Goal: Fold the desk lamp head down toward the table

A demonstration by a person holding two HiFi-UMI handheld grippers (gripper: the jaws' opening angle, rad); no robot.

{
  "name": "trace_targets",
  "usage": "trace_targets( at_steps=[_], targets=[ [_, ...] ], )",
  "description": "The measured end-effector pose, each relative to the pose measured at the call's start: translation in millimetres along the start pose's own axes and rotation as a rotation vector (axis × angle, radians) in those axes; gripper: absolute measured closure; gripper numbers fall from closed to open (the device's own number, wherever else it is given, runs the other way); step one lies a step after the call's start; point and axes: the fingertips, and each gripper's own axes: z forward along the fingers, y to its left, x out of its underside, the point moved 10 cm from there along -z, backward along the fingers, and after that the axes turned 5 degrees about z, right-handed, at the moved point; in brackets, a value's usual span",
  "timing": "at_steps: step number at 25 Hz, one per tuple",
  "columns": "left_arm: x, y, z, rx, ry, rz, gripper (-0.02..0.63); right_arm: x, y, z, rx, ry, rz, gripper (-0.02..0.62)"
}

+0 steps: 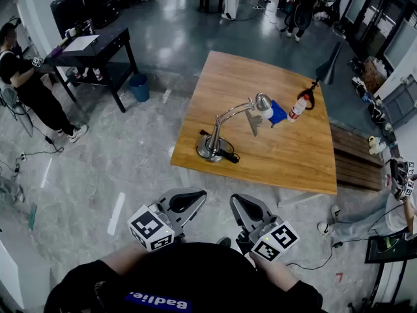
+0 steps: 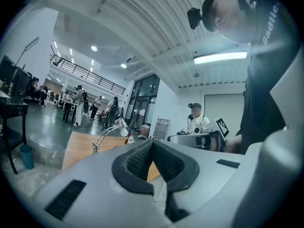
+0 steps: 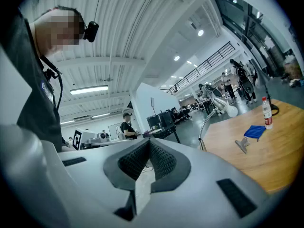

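The silver desk lamp stands on the near left part of the wooden table. Its arm slants up to the right, and the head with a white bulb hangs above the tabletop. My left gripper and right gripper are held close to my body, well short of the table, both shut and empty. The left gripper view shows its shut jaws with the lamp far beyond. In the right gripper view the shut jaws sit left of the lamp head.
On the table lie a blue cloth, a red-capped white bottle and a metal clamp. A dark lamp shade stands at the far right corner. A black desk, a blue bin and a seated person are left; a bench is right.
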Motion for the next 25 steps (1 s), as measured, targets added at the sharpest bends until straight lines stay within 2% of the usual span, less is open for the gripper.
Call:
trace_targets(
  at_steps=[14,25],
  targets=[
    [7.2,4.1,12.6,0.001,0.011,-0.003,0.597,-2.8,-8.9,4.4,-0.021,0.002,-0.002,0.589],
    [1.2,-3.9,49.9,-0.021,0.031,0.021,0.597,-27.9,-33.8,-7.0,-0.05,0.037,-0.093,0.589]
  ],
)
